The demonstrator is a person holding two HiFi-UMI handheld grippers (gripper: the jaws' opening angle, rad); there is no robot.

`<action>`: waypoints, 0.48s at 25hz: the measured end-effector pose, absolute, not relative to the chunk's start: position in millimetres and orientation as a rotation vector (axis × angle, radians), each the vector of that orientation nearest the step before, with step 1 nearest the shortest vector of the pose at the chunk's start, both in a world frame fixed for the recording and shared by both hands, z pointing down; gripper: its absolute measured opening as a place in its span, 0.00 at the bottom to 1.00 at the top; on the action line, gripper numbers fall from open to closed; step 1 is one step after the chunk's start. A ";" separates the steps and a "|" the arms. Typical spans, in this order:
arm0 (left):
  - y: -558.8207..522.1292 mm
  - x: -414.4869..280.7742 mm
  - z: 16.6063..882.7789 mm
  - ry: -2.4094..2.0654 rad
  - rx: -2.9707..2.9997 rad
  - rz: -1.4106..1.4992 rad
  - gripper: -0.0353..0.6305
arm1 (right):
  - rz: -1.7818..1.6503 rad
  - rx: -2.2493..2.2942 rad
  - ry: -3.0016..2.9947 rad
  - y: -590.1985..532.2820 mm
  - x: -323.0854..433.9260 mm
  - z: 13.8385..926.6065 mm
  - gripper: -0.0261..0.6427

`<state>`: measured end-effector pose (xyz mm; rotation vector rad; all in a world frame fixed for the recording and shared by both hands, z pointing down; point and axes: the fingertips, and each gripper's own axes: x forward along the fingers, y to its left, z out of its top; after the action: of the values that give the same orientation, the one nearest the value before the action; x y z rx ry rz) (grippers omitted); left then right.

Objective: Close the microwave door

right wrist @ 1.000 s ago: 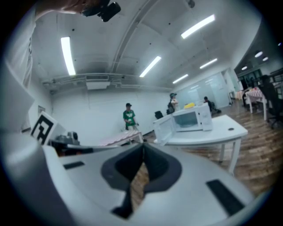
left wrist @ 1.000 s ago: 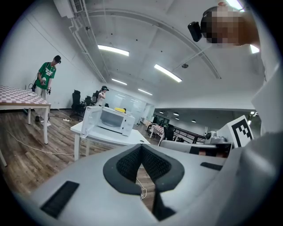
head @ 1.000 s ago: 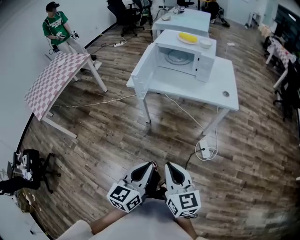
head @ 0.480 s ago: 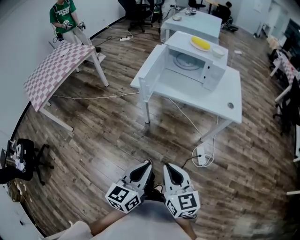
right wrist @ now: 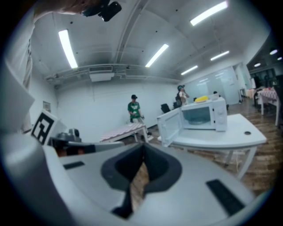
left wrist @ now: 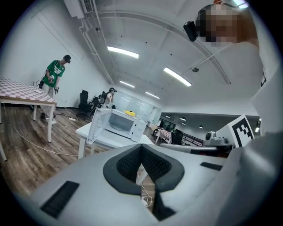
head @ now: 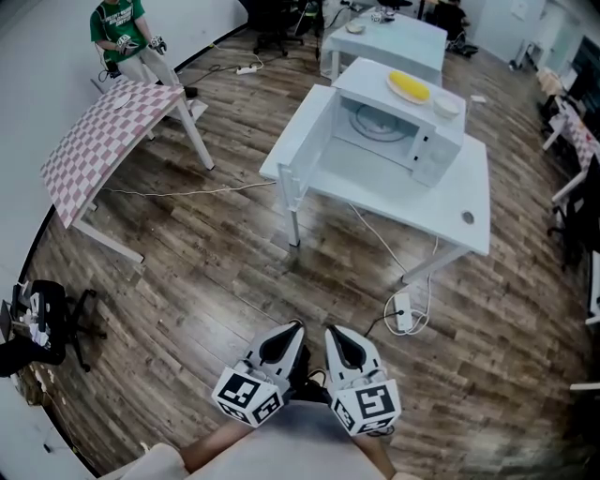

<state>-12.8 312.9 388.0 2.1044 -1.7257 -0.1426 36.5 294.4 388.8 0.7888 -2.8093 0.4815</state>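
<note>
A white microwave [head: 398, 131] stands on a white table [head: 469, 187] in the upper middle of the head view. Its door [head: 314, 142] hangs wide open to the left, and a glass turntable shows inside. Both grippers are held close to the body at the bottom of that view, far from the microwave. The left gripper [head: 291, 330] and the right gripper [head: 334, 331] sit side by side, each shut with nothing between the jaws. The microwave [left wrist: 123, 123] is distant in the left gripper view, past the shut left gripper [left wrist: 142, 162]. The right gripper view shows the microwave [right wrist: 204, 115] beyond the shut right gripper [right wrist: 142, 165].
A yellow item [head: 410, 87] and a white bowl [head: 447, 105] rest on top of the microwave. A tilted checkered table [head: 103, 141] and a person in green [head: 120, 28] are at the far left. A power strip [head: 405, 311] and cables lie on the wood floor; an office chair [head: 47, 319] stands lower left.
The head view has drifted slightly, so the microwave and table sit a little further right and nearer. Both grippers stay shut in the same place near the body.
</note>
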 end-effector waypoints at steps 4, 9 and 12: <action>294.9 -20.8 391.8 -1.714 2.109 -0.137 0.08 | 0.476 0.791 -2.804 277.3 27.6 392.4 0.07; 270.7 -39.3 389.3 -1.710 2.099 -0.145 0.08 | 0.477 0.785 -2.803 253.0 7.1 391.0 0.07; 255.4 -51.8 388.4 -1.710 2.095 -0.151 0.08 | 0.476 0.781 -2.799 237.3 -5.8 391.0 0.07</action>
<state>-51.8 255.4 388.4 2.0950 -1.7103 -0.1512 -5.8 237.3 391.0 0.7810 -2.7994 0.4761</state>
